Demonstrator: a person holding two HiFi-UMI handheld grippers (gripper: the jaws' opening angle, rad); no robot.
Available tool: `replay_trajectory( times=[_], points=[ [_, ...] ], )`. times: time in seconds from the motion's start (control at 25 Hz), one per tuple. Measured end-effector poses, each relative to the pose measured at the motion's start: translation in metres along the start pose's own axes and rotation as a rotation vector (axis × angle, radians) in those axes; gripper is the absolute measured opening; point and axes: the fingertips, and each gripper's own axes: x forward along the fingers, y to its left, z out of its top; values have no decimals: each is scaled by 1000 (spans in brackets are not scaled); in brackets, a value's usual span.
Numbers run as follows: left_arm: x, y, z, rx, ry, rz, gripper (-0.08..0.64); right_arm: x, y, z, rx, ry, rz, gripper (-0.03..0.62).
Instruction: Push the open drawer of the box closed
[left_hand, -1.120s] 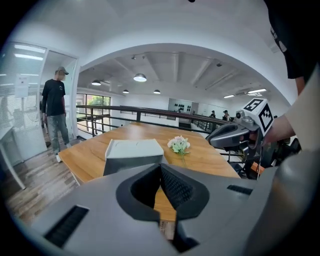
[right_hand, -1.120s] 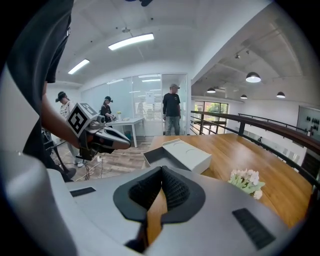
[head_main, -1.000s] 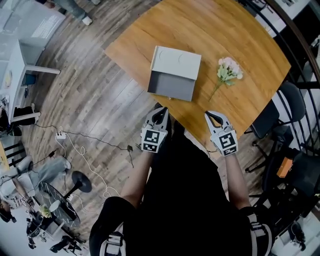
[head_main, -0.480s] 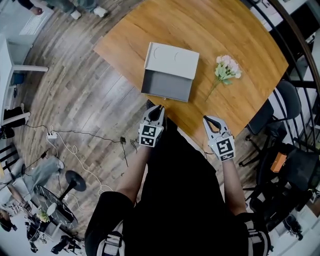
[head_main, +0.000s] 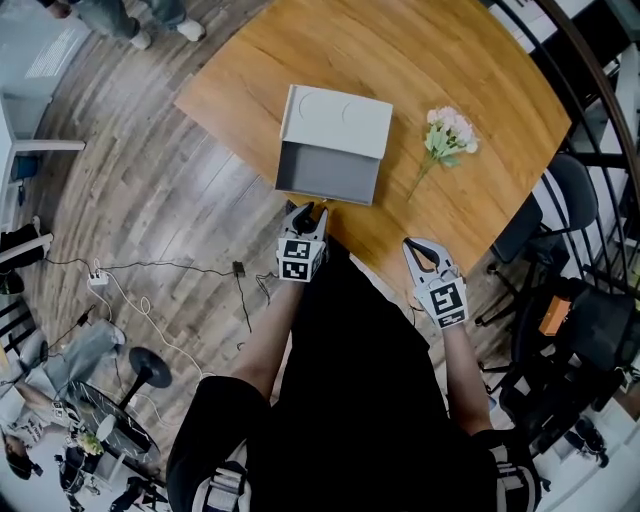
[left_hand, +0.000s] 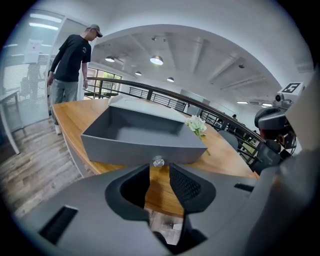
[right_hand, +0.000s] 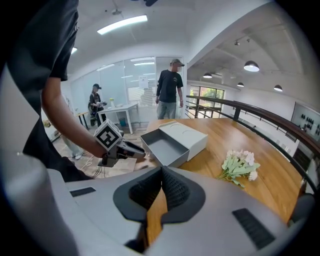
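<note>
A white box (head_main: 340, 118) stands on the round wooden table (head_main: 470, 60), its grey drawer (head_main: 328, 185) pulled out toward me. In the left gripper view the drawer (left_hand: 142, 142) fills the middle and its small clear knob (left_hand: 158, 161) sits just ahead of the jaw tips. My left gripper (head_main: 307, 208) is at the drawer front; its jaws are opening, with a gap and nothing between them (left_hand: 160, 169). My right gripper (head_main: 420, 248) hovers over the table's near edge, to the right of the drawer, jaws shut and empty (right_hand: 161, 172).
A bunch of pale flowers (head_main: 445, 140) lies to the right of the box. A dark chair (head_main: 545, 225) and a railing (head_main: 600, 90) stand to the right of the table. Cables (head_main: 150, 270) run across the wood floor at left. A person (left_hand: 70, 65) stands beyond the table.
My left gripper has moved forward until its tips are almost at the drawer's knob. The right gripper has stayed near the table's edge.
</note>
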Motion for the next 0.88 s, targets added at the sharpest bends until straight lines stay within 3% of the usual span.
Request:
replay_trajectory(
  times=[0.44, 0.6, 0.88],
  points=[
    [23, 5, 0, -31, 36, -12, 135, 11, 2, -2, 3, 21, 8, 15],
    [27, 2, -3, -15, 61, -26, 87, 13, 1, -2, 13, 24, 3, 15],
    [26, 2, -2, -12, 79, -34, 83, 16, 0, -1, 31, 17, 0, 15]
  ],
)
